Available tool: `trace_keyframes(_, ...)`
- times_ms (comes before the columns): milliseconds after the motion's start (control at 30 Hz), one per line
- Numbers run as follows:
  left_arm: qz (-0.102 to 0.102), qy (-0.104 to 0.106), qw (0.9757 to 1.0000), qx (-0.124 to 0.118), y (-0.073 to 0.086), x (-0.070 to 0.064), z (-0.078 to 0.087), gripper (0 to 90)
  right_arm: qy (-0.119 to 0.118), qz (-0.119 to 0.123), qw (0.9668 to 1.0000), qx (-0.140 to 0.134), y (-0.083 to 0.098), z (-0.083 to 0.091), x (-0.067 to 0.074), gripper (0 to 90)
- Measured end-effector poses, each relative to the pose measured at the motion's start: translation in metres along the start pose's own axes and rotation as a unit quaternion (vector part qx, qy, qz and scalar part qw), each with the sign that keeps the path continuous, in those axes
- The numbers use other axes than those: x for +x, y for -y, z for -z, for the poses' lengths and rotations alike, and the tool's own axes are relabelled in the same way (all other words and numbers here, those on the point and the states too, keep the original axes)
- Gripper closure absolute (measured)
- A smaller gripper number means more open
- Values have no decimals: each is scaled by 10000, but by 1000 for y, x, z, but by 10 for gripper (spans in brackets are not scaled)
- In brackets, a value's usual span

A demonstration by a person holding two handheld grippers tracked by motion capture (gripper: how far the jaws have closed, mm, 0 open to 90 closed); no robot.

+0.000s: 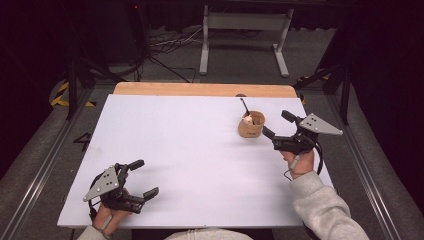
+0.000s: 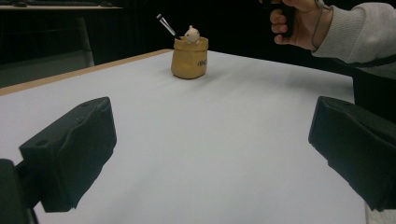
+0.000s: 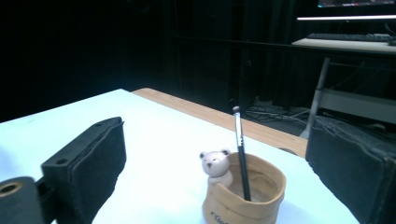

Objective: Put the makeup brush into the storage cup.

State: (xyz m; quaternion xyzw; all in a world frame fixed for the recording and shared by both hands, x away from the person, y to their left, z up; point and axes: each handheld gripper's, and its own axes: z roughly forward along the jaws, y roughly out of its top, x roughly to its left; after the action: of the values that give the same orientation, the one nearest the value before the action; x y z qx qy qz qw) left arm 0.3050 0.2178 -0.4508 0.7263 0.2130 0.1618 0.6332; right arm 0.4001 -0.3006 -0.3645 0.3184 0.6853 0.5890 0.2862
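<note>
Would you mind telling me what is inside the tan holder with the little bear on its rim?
A slim black brush stands inside the tan holder, leaning against its inner wall beside the bear. The holder's wall hides the brush's lower end and part of the bottom.

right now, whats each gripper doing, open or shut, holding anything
Left gripper: open, holding nothing, over bare table.
Right gripper: open, holding nothing, beside the tan pot with the brush in it.

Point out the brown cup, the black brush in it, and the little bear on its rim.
brown cup (image 3: 233, 205): right gripper view, front wall.
black brush (image 3: 241, 158): right gripper view, mid-handle.
little bear (image 3: 215, 163): right gripper view, its head.
</note>
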Motion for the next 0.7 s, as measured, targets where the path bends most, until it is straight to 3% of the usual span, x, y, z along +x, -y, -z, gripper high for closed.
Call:
trace_keyframes(300,7,-9,10000,-13,0,0,1,16,-282,352,9989,-90,1,17,17,6)
trace_keyframes(467,14,0,10000,-14,0,0,1,16,-473,318,9983,-123,5,23,25,1)
trace_keyframes(700,16,-9,10000,-3,0,0,0,16,-742,520,9959,-82,16,29,38,1)
